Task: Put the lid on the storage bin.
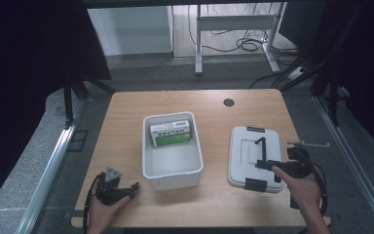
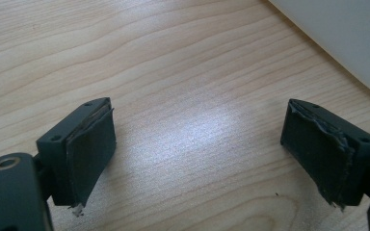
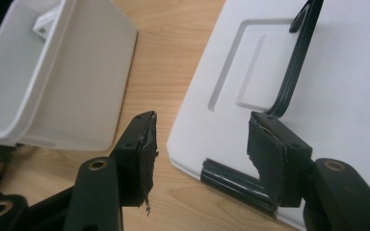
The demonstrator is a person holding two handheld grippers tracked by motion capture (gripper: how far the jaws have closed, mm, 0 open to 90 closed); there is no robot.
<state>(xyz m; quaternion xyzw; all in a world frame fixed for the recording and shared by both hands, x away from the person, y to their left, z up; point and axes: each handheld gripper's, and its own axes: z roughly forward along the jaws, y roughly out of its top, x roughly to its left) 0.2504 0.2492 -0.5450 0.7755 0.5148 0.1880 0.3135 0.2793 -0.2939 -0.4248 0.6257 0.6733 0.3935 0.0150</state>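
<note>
Right of the bin, the right hand-held gripper hovers spread over the lid's near edge — close squarely on its rim beside the black latch — left hand-held gripper idles open.

Bare table left of bin; lid rightward.

The green-and-white box lying in the white bin is carrying printed lettering, too small to read. A barcode-like label is showing in the right gripper view, illegible.
</note>
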